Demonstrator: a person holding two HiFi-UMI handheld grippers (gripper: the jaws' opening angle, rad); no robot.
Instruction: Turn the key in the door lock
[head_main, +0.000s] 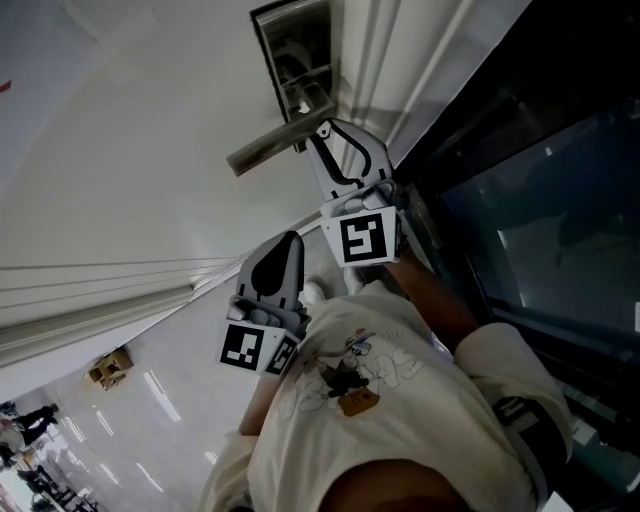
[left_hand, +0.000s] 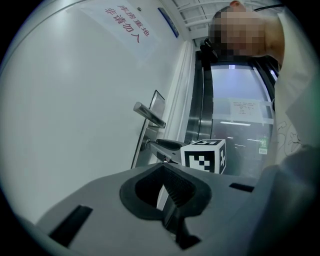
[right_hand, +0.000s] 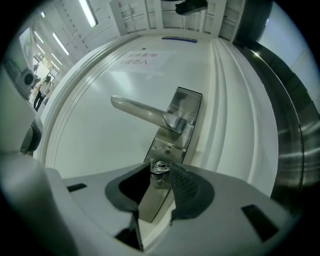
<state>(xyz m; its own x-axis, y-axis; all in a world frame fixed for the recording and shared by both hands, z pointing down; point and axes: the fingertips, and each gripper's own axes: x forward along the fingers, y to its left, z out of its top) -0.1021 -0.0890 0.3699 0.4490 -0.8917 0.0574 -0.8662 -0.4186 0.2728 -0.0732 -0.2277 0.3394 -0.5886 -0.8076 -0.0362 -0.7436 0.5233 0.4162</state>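
Print on the pale shirt (head_main: 350, 375) in the head view is a cartoon figure without readable words. A white door (head_main: 120, 150) fills the left, dark glass (head_main: 540, 220) the right, and glossy corridor floor (head_main: 150, 400) shows low left. The right gripper (head_main: 320, 130) is at the lock plate (head_main: 300, 60) beside the lever handle (head_main: 265, 148); the left gripper (head_main: 288, 240) hangs apart from the door.

Left gripper view: red characters (left_hand: 122, 27) on the door read 库房重地 非请勿入. A paper notice (left_hand: 245, 107) on the glass is too small to read. Its jaw tips meet with nothing between them.

Right gripper view: the jaws clamp the key (right_hand: 159, 169), which is seated in the lock plate.
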